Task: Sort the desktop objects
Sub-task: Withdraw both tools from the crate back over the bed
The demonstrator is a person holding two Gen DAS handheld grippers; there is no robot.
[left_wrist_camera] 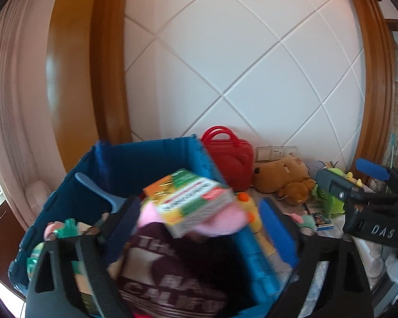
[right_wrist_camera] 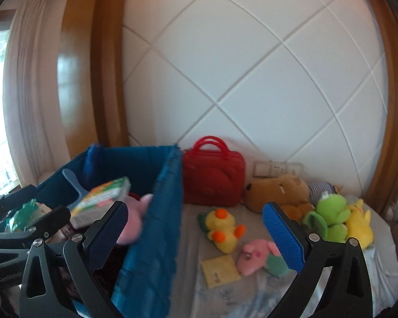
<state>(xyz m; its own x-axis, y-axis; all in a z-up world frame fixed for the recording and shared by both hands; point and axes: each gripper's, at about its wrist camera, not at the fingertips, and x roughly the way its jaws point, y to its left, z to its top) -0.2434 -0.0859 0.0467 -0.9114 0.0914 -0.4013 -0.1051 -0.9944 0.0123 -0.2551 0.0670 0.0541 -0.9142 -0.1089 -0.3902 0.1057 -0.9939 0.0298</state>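
Observation:
A blue storage crate (left_wrist_camera: 156,159) (right_wrist_camera: 156,212) holds a dark printed garment (left_wrist_camera: 169,270), a pink plush (left_wrist_camera: 199,222) and an orange-green carton (left_wrist_camera: 191,198) (right_wrist_camera: 100,201), which is blurred and lies tilted above the pile. My left gripper (left_wrist_camera: 204,228) is open over the crate, touching nothing. My right gripper (right_wrist_camera: 196,228) is open and straddles the crate's right wall. On the bed right of the crate lie a yellow duck plush (right_wrist_camera: 223,228), a small pink pig plush (right_wrist_camera: 254,257) and a yellow packet (right_wrist_camera: 220,273).
A red case (right_wrist_camera: 212,177) leans against the tiled wall. A brown dog plush (right_wrist_camera: 276,193), a green frog plush (right_wrist_camera: 329,214) and a yellow plush (right_wrist_camera: 360,225) lie at the right. A blue scoop (left_wrist_camera: 98,188) stands in the crate. The right gripper body (left_wrist_camera: 371,212) shows at the right.

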